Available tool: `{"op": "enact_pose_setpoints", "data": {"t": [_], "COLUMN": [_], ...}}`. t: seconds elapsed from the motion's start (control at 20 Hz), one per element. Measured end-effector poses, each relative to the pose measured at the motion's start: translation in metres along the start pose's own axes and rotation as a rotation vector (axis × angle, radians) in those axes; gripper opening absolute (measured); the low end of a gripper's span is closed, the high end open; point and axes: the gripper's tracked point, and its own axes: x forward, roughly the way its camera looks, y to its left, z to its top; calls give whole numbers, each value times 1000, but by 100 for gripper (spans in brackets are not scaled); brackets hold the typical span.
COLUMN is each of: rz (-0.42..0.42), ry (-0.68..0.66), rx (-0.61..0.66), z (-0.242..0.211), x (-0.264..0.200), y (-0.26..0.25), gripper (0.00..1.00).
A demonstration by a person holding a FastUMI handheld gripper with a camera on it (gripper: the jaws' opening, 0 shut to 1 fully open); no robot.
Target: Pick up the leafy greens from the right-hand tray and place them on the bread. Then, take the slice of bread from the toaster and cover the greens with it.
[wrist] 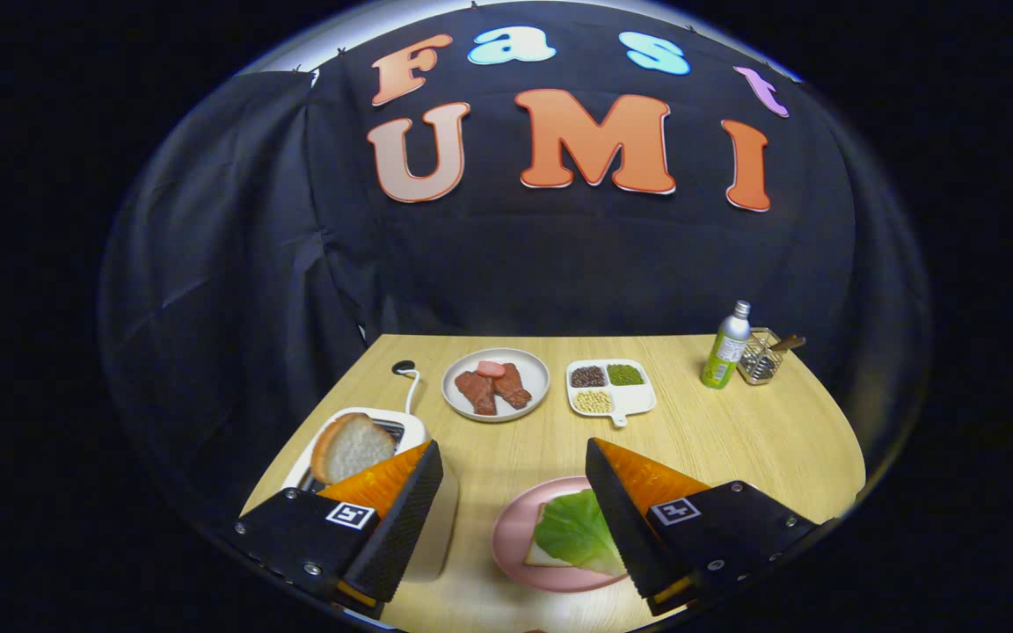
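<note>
- So, by our reading, the first half of the job is done: the crinkled green lettuce leaf (579, 532) lies on a pale slice of bread (538, 552) that sits on the round pink plate (511, 532) on the light wooden table (735, 440).
- What we judge is left is the second half: the round, crusty slice of bread (351, 447) stands upright in the slot of the white toaster (410, 431), not yet taken out.
- Our gripper (513, 466) is spread wide, with nothing between the fingers but bare table and the near part of the pink plate.
- The leaf and plate lie just ahead of the right finger, which covers part of the leaf's right edge from our view; we cannot tell whether it touches it.
- The toaster slice sits just beyond the left finger and to its outer side, so it is off the line of the gap; we think the gripper has to swing left to bring that slice between the fingers.
- Farther back on the table, well apart from the fingers, we see a white plate of reddish meat pieces (495, 385), a white divided tray of beans (609, 387), a green-labelled metal bottle (725, 347) and a small wire basket (761, 355) just beside it.
</note>
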Motion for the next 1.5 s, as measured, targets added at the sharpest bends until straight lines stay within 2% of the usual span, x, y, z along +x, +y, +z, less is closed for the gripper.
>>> {"op": "enact_pose_setpoints", "data": {"t": [0.25,0.45,0.7,0.9,1.0,1.05,1.1,1.25,1.3,1.45,1.5], "rz": [58,93,81,65,59,60,61,45,43,45,48], "ry": [-39,-9,54,105,115,122,128,137,143,149,148], "rx": [-73,-100,-108,-127,-143,-146,-144,-117,-111,-82,-76], "z": [14,-2,-34,-50,-55,-59,-60,-60,-60,-57,-53], "x": [3,10,24,27,30,30,30,29,30,28,25], "y": [63,99,113,115,117,119,120,117,116,113,112], "gripper": [98,98,96,80,65,54,49,21,15,6,6]}}
